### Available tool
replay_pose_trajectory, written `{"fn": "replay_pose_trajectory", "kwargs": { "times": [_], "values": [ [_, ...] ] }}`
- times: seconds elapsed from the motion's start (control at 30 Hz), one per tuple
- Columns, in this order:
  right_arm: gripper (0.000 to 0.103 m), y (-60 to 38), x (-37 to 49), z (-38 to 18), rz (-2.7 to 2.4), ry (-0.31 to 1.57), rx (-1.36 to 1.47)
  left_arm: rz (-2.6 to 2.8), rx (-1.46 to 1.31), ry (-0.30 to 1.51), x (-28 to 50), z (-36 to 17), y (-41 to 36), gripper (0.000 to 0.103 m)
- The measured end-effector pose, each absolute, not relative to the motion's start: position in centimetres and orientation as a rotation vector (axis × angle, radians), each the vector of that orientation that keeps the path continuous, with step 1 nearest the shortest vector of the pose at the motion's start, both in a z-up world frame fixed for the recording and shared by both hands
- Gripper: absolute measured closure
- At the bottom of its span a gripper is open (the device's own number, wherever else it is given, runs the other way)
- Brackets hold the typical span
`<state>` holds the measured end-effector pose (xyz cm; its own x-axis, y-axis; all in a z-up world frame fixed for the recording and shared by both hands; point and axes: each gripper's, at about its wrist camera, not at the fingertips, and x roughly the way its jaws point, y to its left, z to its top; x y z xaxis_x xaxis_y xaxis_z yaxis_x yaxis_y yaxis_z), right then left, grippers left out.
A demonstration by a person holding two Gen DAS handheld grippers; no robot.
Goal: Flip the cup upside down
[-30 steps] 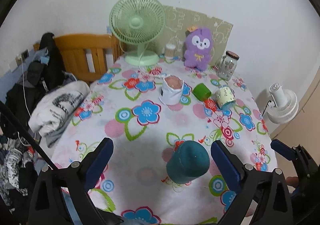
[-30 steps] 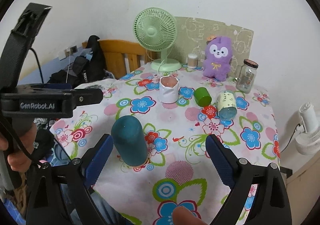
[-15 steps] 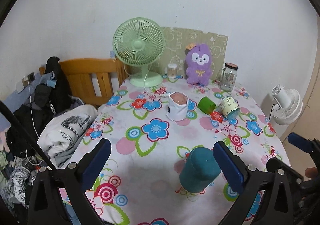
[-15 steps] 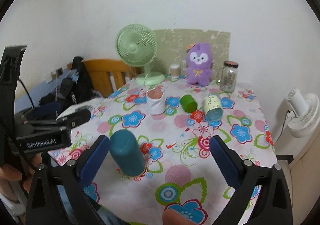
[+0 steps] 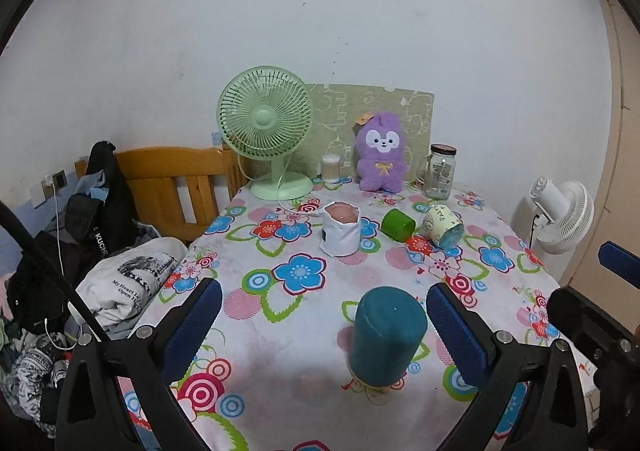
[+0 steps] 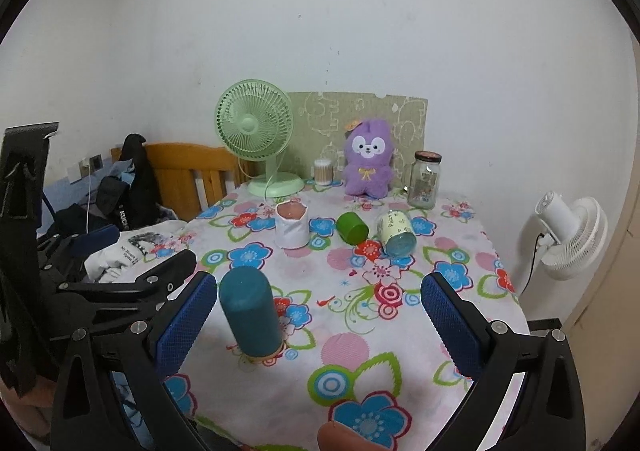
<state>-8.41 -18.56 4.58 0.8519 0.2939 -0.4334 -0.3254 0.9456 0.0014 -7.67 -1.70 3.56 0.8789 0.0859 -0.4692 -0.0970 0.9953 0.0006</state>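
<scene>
Teal cup [image 5: 385, 339] looks like a rigid, matte, straight-sided cylinder, probably plastic or coated ceramic; judged light and stiff, not obviously fragile, the smooth wall maybe a bit slippery against pads. Best hold is likely across the mid-body, fingers on opposite sides, since no handle shows. It stands near the front edge of the floral table [image 5: 280, 323] with a closed flat end on top and a pale rim showing at the cloth, so it seems already mouth-down, meaning the flip is probably done. Left gripper [image 5: 320, 327] hangs with fingers spread wide, holding nothing; the cup sits between the blue pads [image 5: 192, 325], closer to the right-hand one, touching neither. Right gripper [image 6: 316, 327] is likewise spread wide and empty, the cup [image 6: 250, 311] just beside its left pad, no visible contact. Further back and well apart: white pouch [image 5: 341, 229], green cup [image 5: 397, 225] on its side, printed mug [image 5: 443, 225] on its side, green fan [image 5: 266, 127], purple plush [image 5: 382, 151], glass jar [image 5: 441, 171].
</scene>
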Motion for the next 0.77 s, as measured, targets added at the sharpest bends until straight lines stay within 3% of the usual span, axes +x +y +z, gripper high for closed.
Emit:
{"fn": "replay_pose_trajectory", "kwargs": {
  "times": [0.77],
  "values": [
    [0.000, -18.4, -7.4, 3.5, 0.292, 0.485, -0.069, 0.069, -0.036, 0.544, -7.7, 2.6, -0.7, 0.000]
  ]
}}
